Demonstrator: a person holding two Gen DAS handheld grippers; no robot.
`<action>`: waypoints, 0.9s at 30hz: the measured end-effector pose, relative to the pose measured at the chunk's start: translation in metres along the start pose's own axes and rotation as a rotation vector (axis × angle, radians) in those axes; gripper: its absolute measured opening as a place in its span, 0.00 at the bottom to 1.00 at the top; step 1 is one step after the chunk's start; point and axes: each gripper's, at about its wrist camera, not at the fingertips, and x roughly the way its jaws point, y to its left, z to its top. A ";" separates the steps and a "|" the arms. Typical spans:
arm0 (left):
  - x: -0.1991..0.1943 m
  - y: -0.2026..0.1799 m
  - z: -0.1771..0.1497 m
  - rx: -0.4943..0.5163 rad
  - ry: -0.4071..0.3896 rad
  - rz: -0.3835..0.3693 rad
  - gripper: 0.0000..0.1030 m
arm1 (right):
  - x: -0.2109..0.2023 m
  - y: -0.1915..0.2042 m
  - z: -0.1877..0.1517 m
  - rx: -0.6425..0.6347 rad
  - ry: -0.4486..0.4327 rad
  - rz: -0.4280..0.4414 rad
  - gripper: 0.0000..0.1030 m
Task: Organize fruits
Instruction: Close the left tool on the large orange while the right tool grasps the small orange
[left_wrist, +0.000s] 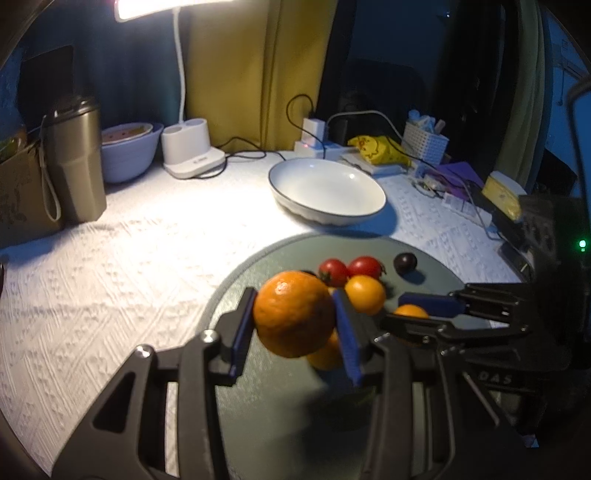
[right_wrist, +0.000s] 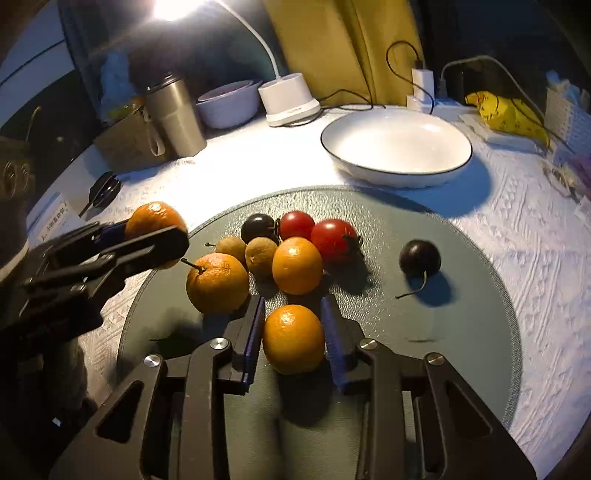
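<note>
My left gripper (left_wrist: 295, 321) is shut on a large orange (left_wrist: 293, 314), held above the round grey mat (left_wrist: 280, 424); the right wrist view shows that same orange (right_wrist: 155, 219) at the mat's left edge. My right gripper (right_wrist: 294, 332) has its blue pads against both sides of a small orange (right_wrist: 293, 338) that rests on the mat (right_wrist: 461, 295). Behind it lie a stemmed orange (right_wrist: 217, 282), another orange (right_wrist: 297, 266), two red tomatoes (right_wrist: 334, 240), two dark ones (right_wrist: 420, 256) and two brown longans (right_wrist: 260, 256). An empty white bowl (right_wrist: 397, 147) stands beyond the mat.
At the back stand a lamp base (left_wrist: 192, 147), a metal tumbler (left_wrist: 75, 158), a lilac bowl (left_wrist: 127, 153), a charger with cables (left_wrist: 314, 136), a yellow bag (left_wrist: 380, 149) and a white basket (left_wrist: 424, 142). Scissors (right_wrist: 103, 192) lie left of the mat.
</note>
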 end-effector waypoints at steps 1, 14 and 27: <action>0.000 0.000 0.002 0.002 -0.003 0.000 0.41 | -0.002 0.000 0.002 -0.002 -0.008 -0.003 0.32; 0.023 0.006 0.030 0.007 -0.004 -0.032 0.41 | -0.018 -0.022 0.042 -0.017 -0.105 -0.076 0.33; 0.062 0.006 0.066 0.024 0.012 -0.085 0.41 | -0.008 -0.053 0.084 -0.032 -0.147 -0.117 0.33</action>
